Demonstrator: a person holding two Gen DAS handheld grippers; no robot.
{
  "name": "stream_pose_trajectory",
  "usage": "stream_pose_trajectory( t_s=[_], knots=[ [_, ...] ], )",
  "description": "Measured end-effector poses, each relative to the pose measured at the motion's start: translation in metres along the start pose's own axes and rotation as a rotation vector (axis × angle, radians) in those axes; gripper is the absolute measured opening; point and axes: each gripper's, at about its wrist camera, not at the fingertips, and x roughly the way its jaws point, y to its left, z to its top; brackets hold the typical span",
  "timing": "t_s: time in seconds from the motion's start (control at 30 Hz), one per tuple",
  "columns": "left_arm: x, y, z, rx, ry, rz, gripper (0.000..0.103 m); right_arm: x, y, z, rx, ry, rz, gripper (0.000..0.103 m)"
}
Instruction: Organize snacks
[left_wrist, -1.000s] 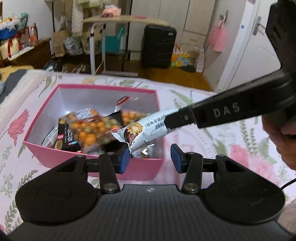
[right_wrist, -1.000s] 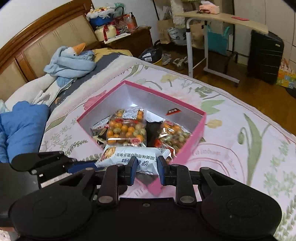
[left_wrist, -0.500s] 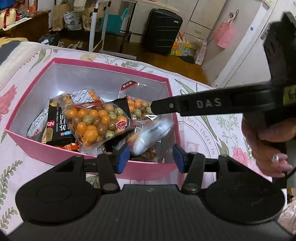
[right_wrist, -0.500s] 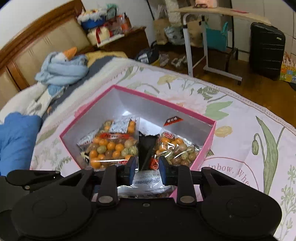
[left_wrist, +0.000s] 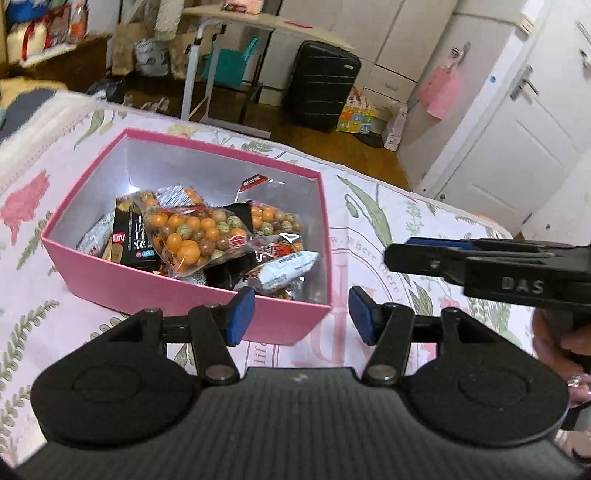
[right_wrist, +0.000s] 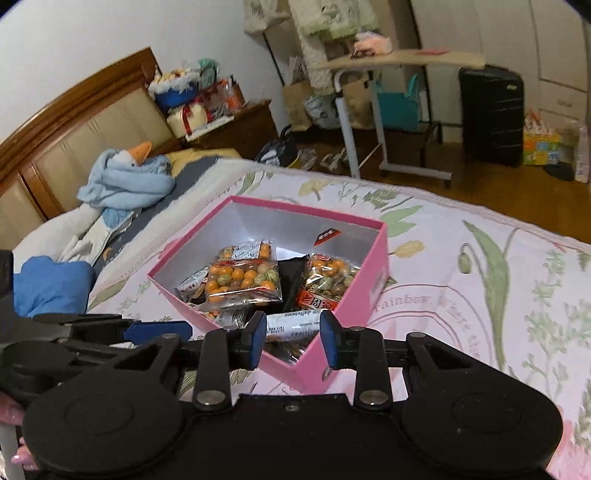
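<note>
Surface: a bed under a floral bedspread (right_wrist: 480, 280) printed with pink flowers, green leaves and lettering
Left gripper (left_wrist: 301, 319): low in its own view, blue pads standing apart with only the near pink wall and bedspread showing between them; the jaws have just been opening and hold nothing
Right gripper (right_wrist: 293, 338): jaws have just parted a little, blue pads a small way apart and gripping nothing; the white packet shows beyond the gap, lying in the box
Person's hand (left_wrist: 561, 339): at the right edge of the left view, wrapped round the right gripper's handle
Pink box (left_wrist: 177, 291): open-topped, silver inside, sitting on the bedspread just ahead of both grippers
White packet (left_wrist: 286, 267): inside the box at its near corner, resting on the other snacks
Nut bags (left_wrist: 199, 240): two clear bags of orange and speckled balls, one in the middle of the box, one toward its right wall
Black packet (left_wrist: 131, 240): at the left inside the box, partly under the middle nut bag
Blue blanket (right_wrist: 125, 181): bundled near the wooden headboard (right_wrist: 74, 136)
Beyond the bed: a side table on white legs (right_wrist: 399, 59) and a black suitcase (left_wrist: 321, 86) on the wooden floor, with a white door (left_wrist: 517, 155) to the right
</note>
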Motion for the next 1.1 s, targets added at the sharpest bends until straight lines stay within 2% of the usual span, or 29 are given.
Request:
stream_pose_trajectory(
  t_s=[0.17, 0.3, 0.4, 0.6, 0.77, 0.97, 1.0, 1.03, 1.1],
  knots=[
    [-0.021, -0.021, -0.007, 0.084, -0.004, -0.002, 0.055, -0.036, 0.005, -0.018, 0.014, -0.048, -0.044, 0.037],
    [-0.032, -0.039, -0.015, 0.160, 0.002, 0.028, 0.055, -0.055, 0.007, -0.032, 0.030, -0.055, -0.110, 0.038],
    [-0.039, -0.048, -0.020, 0.177, 0.007, 0.015, 0.055, -0.066, 0.009, -0.042, 0.038, -0.070, -0.153, 0.038],
    [-0.053, -0.061, -0.030, 0.235, -0.012, -0.001, 0.057, -0.093, 0.016, -0.061, 0.065, -0.153, -0.263, 0.038],
    [-0.060, -0.063, -0.037, 0.257, -0.011, -0.013, 0.058, -0.105, 0.022, -0.076, 0.077, -0.159, -0.329, 0.039],
    [-0.066, -0.067, -0.044, 0.262, -0.018, -0.003, 0.063, -0.109, 0.032, -0.097, 0.096, -0.156, -0.418, 0.053],
    [-0.067, -0.067, -0.045, 0.260, -0.021, -0.002, 0.063, -0.109, 0.032, -0.100, 0.106, -0.160, -0.428, 0.062],
    [-0.068, -0.067, -0.046, 0.257, -0.026, 0.000, 0.066, -0.110, 0.033, -0.103, 0.116, -0.164, -0.437, 0.076],
    [-0.070, -0.067, -0.047, 0.251, -0.037, 0.003, 0.069, -0.111, 0.034, -0.108, 0.132, -0.177, -0.452, 0.086]
  ],
)
